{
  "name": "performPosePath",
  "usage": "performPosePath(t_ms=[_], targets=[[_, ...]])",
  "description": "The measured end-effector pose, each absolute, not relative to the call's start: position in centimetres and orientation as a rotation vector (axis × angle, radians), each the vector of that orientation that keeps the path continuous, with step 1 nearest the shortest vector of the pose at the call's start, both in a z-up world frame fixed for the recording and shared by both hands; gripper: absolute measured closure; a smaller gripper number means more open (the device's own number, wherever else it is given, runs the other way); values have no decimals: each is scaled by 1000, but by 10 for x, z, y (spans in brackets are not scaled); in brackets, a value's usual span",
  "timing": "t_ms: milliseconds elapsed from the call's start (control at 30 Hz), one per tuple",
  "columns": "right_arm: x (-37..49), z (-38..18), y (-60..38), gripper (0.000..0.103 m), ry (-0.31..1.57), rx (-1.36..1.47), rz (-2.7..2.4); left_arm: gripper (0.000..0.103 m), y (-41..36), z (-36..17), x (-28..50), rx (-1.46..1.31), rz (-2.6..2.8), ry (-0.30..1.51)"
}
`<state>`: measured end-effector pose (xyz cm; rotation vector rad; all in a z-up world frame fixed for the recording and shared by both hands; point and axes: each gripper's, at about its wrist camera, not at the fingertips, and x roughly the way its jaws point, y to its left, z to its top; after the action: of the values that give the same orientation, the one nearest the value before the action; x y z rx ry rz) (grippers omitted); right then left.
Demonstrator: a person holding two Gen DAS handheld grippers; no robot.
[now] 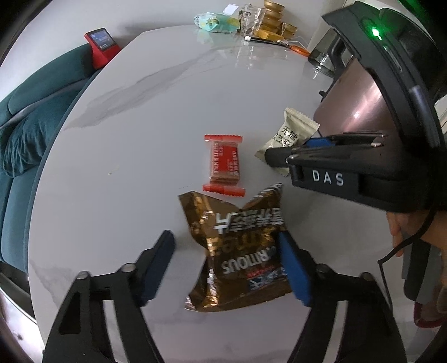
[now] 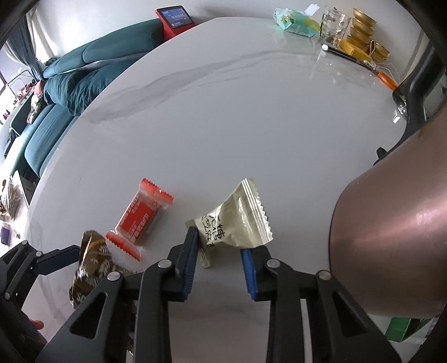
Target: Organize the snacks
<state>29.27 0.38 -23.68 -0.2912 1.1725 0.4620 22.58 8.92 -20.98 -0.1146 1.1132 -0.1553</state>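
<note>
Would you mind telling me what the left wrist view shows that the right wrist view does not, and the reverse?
Only the left wrist view shows the gold packet's full printed face and the right gripper's outside, labelled DAS. Only the right wrist view shows the beige packet lying between that gripper's open fingers, plus clutter beyond the sofa. Both show the red snack bar, the copper-coloured container, the red screen device and the gold bowls across the table.
</note>
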Motion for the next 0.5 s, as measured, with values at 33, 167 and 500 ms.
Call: performPosePath(t_ms=[33,167,500], targets=[[292,-237,2,103,1170,-292,464,47,88,-209,226,-122,-167,1113],[289,-237,-4,103,1159,-286,476,55,84,-207,224,-116,-183,1111],[283,-234,-15,103,1141,-288,483,61,79,-199,221,-76,-182,1102]])
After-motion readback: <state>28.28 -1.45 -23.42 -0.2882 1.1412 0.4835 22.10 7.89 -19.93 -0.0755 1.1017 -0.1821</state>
